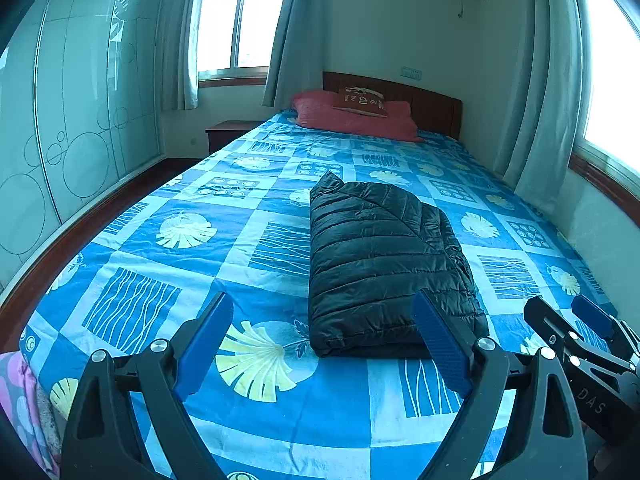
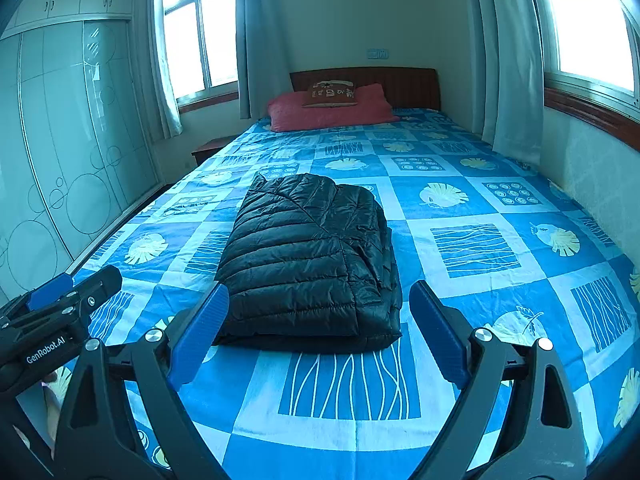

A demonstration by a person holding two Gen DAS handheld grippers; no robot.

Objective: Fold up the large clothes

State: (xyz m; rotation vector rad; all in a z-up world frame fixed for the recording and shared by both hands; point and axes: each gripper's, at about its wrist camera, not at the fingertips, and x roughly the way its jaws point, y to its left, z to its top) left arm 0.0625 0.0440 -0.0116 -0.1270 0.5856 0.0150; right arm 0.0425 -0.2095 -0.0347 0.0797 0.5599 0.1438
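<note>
A black quilted down jacket (image 1: 380,264) lies folded into a compact rectangle on the blue patterned bedspread (image 1: 168,240); it also shows in the right wrist view (image 2: 308,264). My left gripper (image 1: 324,340) is open and empty, held above the bed just in front of the jacket's near edge. My right gripper (image 2: 320,328) is open and empty, also just short of the jacket's near edge. The right gripper also shows at the lower right of the left wrist view (image 1: 576,328), and the left gripper at the lower left of the right wrist view (image 2: 72,292).
A red pillow (image 2: 332,114) with a small brown cushion (image 2: 332,94) lies at the wooden headboard (image 2: 400,84). A glass-door wardrobe (image 2: 60,152) stands left, a nightstand (image 1: 230,132) by the bed's far left corner. Curtained windows stand behind and right.
</note>
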